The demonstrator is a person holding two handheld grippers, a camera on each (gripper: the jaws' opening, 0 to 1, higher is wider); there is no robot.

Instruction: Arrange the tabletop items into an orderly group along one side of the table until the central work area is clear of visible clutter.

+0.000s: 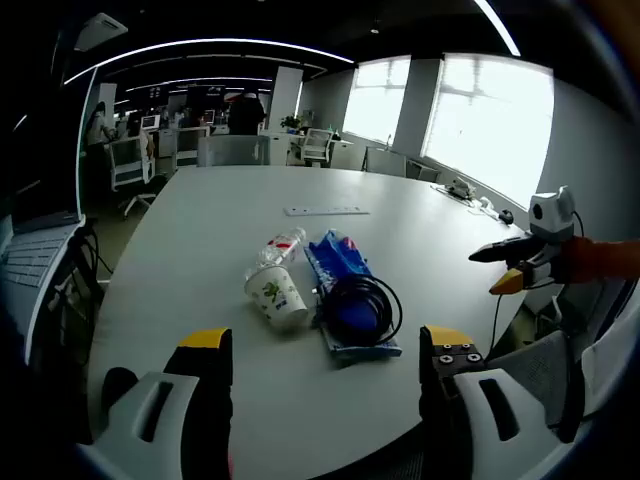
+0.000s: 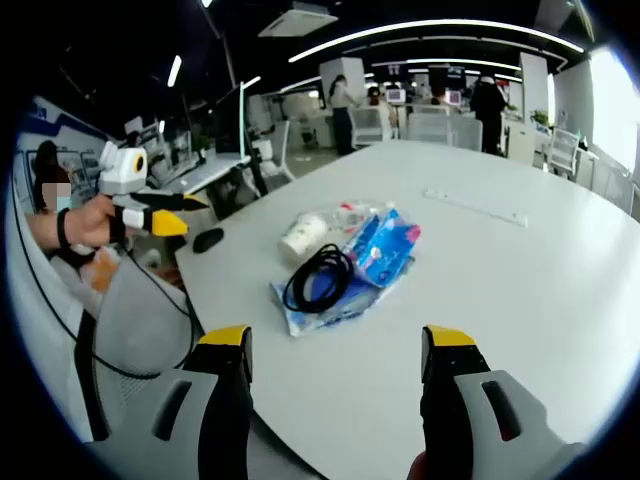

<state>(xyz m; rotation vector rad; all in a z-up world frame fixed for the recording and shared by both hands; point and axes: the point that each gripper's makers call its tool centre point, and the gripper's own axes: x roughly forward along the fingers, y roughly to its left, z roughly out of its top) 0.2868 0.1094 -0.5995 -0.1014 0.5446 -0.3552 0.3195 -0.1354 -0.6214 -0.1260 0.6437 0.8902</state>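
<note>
A small heap lies mid-table: a paper cup [image 1: 274,296] on its side, a clear plastic bottle [image 1: 279,246] behind it, and a blue packet [image 1: 343,268] with a black cable coil [image 1: 364,306] on top. The cup [image 2: 303,234], the coil [image 2: 320,277] and the packet [image 2: 386,244] also appear in the right gripper view. A white strip [image 1: 326,211] lies farther back. My left gripper [image 1: 326,340] is open and short of the heap, holding nothing. My right gripper [image 2: 336,337] is open too, off the table's other side, and comes into the left gripper view [image 1: 503,270].
The white table [image 1: 200,220] is oval. A black mouse [image 2: 208,239] sits near its edge, below the left gripper [image 2: 172,214], which a hand holds. Grey chairs [image 2: 130,310] stand at the table's rim. Desks, chairs and people fill the room behind.
</note>
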